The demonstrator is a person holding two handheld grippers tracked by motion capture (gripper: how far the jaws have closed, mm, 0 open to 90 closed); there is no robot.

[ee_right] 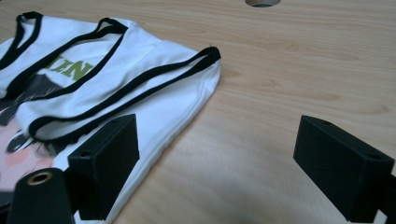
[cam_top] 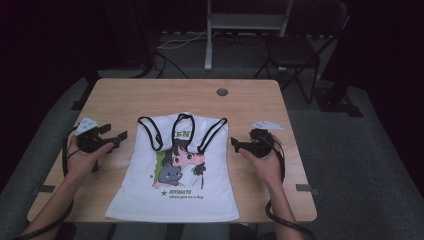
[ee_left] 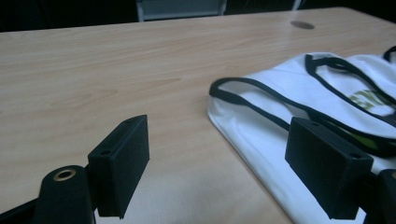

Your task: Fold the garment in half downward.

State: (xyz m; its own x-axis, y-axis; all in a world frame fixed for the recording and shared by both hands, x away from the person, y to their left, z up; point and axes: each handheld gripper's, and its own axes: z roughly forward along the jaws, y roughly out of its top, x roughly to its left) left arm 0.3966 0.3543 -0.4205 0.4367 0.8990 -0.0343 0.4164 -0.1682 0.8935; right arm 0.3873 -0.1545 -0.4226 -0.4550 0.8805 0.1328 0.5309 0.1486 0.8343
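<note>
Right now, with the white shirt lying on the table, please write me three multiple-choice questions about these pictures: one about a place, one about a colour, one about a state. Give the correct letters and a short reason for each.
1. Where does the white sleeveless shirt with black trim and a cartoon print lie on the light wooden table?
A. Between the two grippers
B. On the far left corner
C. On the dark chair

2. What colour is the trim around the shirt's neck and armholes?
A. Red
B. Black
C. Yellow

3. How do the jaws of the left gripper and the right gripper stand?
A. Both shut on the shirt
B. One shut, one open
C. Both open, holding nothing

Answers: 1 A, the high view shows one gripper at each side of the shirt. 2 B, the edging is black in every view. 3 C, each gripper view shows a wide gap between its jaws, with nothing held.
</note>
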